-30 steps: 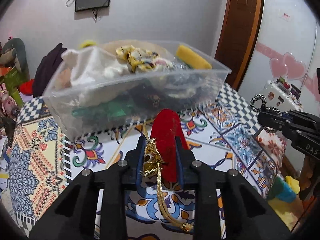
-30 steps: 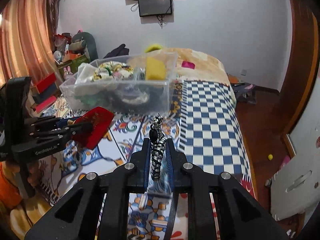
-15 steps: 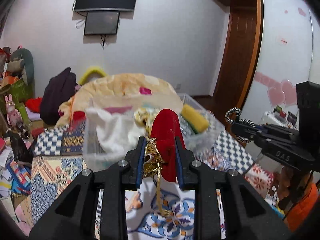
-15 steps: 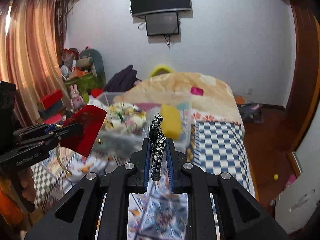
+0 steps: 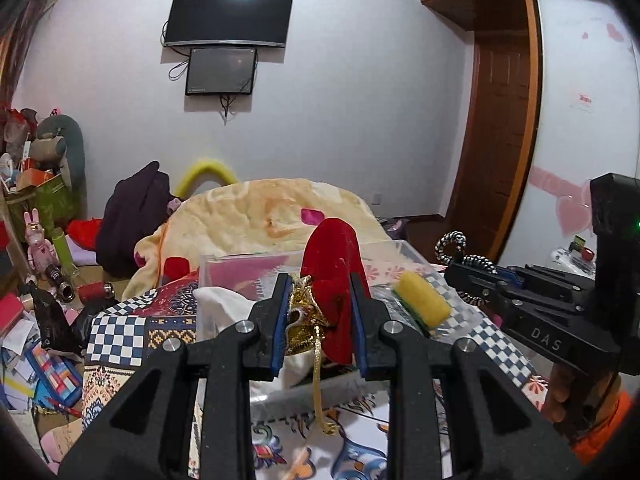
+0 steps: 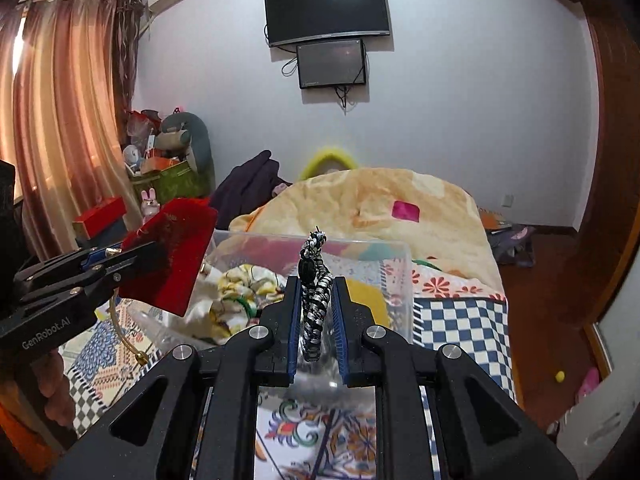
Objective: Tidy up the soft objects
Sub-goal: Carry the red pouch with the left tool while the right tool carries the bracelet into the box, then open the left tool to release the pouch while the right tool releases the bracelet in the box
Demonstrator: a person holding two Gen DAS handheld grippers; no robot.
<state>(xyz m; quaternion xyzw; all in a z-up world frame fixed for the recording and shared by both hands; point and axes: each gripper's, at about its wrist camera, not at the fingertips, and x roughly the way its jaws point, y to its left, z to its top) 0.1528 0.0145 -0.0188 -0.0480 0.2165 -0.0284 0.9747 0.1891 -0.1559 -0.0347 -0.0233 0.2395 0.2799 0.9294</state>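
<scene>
My left gripper (image 5: 319,316) is shut on a red velvet pouch (image 5: 334,276) with a gold tassel cord (image 5: 318,384) hanging down. It also shows at the left of the right wrist view (image 6: 168,260). My right gripper (image 6: 316,312) is shut on a black-and-white braided cord (image 6: 314,292), also seen in the left wrist view (image 5: 460,256). Both are held over the near side of a clear plastic bin (image 6: 384,252) on the bed. The bin holds a yellow sponge (image 5: 420,308), white cloth (image 5: 224,304) and a yellow patterned fabric (image 6: 244,288).
The bin sits on a patterned bedspread (image 6: 460,320). A beige blanket (image 6: 380,200) is heaped behind it. Toys and boxes clutter the floor at the left (image 5: 40,320). Two screens hang on the far wall (image 6: 328,12). A wooden door stands at the right (image 5: 500,140).
Both grippers have risen and tilted up, carrying their items closer over the bin. The bin now sits lower in both views. Grips are unchanged.
</scene>
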